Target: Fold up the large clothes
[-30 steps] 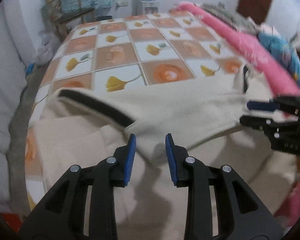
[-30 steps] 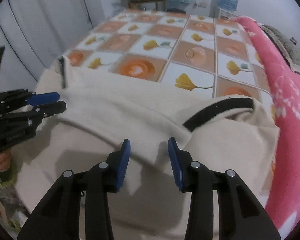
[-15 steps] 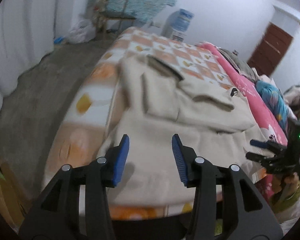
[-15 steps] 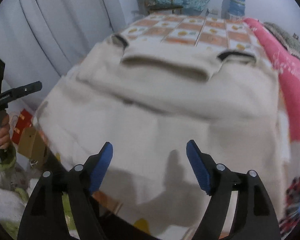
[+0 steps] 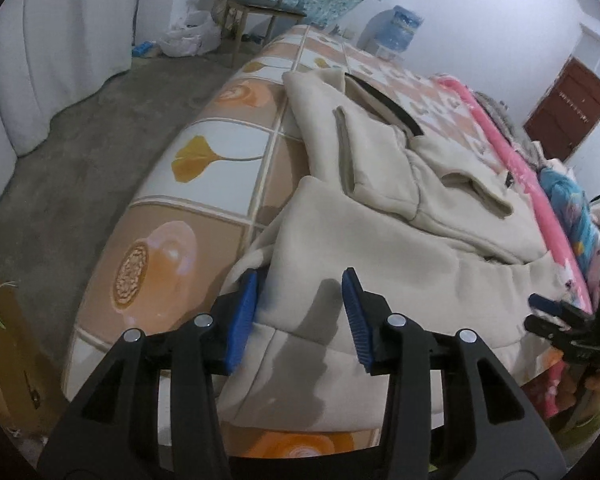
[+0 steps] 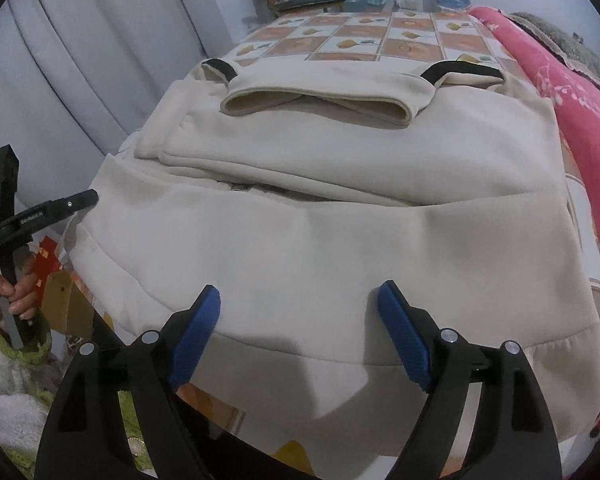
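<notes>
On the far left a white curtain [image 5: 40,52] hangs down to the grey floor [image 5: 72,160], and a wooden chair [image 5: 260,4] stands at the far end of the bed. The bed's sheet [image 5: 204,184], checked in orange and white with yellow leaves, shows bare on the left side of the mattress.

The left gripper [image 5: 300,316] hovers low at the near left corner of the garment, its blue pads spread moderately apart with nothing between them; the left pad sits just beside the garment's edge, though I cannot tell if it touches.

The cream sweatshirt [image 6: 320,216] lies in the middle of the bed, its bottom hem hanging over the near edge. Its sleeves are folded across the body, their black cuffs [image 6: 460,69] lying at the far end.

The right gripper [image 6: 300,328] hangs over the near hem, its pads spread wide and gripping nothing.

Further right, a pink blanket [image 6: 560,80] runs along the right side of the bed. A blue water bottle [image 5: 404,28] stands by the far wall, and a dark red door [image 5: 568,116] is at the far right.
</notes>
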Motion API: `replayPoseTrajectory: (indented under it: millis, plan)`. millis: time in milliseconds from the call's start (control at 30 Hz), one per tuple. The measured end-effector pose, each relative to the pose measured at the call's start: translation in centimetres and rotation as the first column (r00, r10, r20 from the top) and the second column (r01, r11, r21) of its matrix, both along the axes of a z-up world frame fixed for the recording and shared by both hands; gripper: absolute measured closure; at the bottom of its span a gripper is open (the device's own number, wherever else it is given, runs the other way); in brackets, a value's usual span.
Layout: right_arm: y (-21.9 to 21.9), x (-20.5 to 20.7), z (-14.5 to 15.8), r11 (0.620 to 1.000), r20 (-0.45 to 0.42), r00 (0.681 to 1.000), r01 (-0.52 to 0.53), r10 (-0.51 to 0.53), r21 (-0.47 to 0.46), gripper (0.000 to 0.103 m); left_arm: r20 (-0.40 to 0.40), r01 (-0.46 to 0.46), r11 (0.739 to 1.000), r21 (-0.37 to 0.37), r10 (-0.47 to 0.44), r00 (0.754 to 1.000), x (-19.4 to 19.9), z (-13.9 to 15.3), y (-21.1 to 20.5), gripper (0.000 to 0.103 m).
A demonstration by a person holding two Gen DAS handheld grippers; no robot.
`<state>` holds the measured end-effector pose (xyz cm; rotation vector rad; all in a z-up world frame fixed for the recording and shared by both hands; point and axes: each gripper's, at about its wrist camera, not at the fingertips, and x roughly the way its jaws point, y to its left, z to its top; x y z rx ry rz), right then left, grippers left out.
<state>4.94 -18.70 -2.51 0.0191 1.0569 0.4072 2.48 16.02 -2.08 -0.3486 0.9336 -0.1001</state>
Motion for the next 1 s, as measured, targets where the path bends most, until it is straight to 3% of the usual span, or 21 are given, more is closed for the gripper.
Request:
replayPoseTrajectory:
  millis: [100,167,267,333,433,533,667,733,767,800,833,1000]
  plan:
    - [0.3,-0.1,0.0,1.0,0.004,1.0,-0.001,0.001,-0.019,0.024,0.037,0.03,0.991,-0.13,-0.026,0.999,-0.4,0.2,0.8,0.062]
    - [0.4,-0.1,0.0,1.0,0.002,1.0,-0.001,0.001,-0.025,0.024,0.074,0.078,0.966,-0.247,-0.062,0.995,-0.5,0.4,1.1,0.059]
    - [0.4,0.0,0.0,1.0,-0.001,1.0,-0.004,0.004,-0.027,0.024,0.094,0.146,0.9,-0.411,-0.117,0.989,-0.1,-0.2,1.8,0.052]
    - [0.3,0.0,0.0,1.0,-0.002,1.0,-0.006,0.006,-0.027,0.024,0.07,0.115,0.901,-0.419,-0.094,0.993,0.4,-0.8,2.0,0.052]
    - [0.3,0.0,0.0,1.0,-0.001,1.0,-0.007,0.007,-0.028,0.024,0.006,0.034,0.942,-0.334,-0.034,0.999,1.4,-1.5,1.9,0.061]
    - [0.3,0.0,0.0,0.999,0.002,1.0,-0.007,0.007,-0.031,0.024,0.034,0.052,0.972,-0.229,-0.045,0.998,1.7,-0.7,0.0,0.062]
    - [0.4,0.0,0.0,0.999,0.002,1.0,-0.014,0.014,-0.039,0.022,0.167,0.181,0.965,-0.192,-0.149,0.975,1.0,1.5,-2.4,0.061]
    - [0.5,0.0,-0.1,0.999,0.003,1.0,-0.017,0.017,-0.033,0.02,0.147,0.174,0.978,-0.113,-0.156,0.977,1.2,1.6,-3.3,0.061]
    - [0.5,0.0,-0.1,0.999,0.005,1.0,-0.018,0.018,-0.032,0.019,0.097,0.144,0.989,-0.04,-0.14,0.985,1.7,1.0,-3.8,0.061]
    - [0.5,0.0,-0.1,0.999,0.007,1.0,-0.018,0.019,-0.034,0.019,0.062,0.122,0.992,0.017,-0.122,0.991,2.1,0.5,-4.2,0.07]
    - [0.6,-0.1,-0.1,0.999,0.009,1.0,-0.018,0.018,-0.036,0.019,0.029,0.101,0.991,0.087,-0.104,0.994,2.5,0.0,-4.7,0.073]
    - [-0.5,-0.6,0.4,1.0,0.011,1.0,0.016,-0.016,-0.005,0.019,0.036,0.081,0.969,0.232,-0.092,0.995,2.4,0.2,-6.3,0.075]
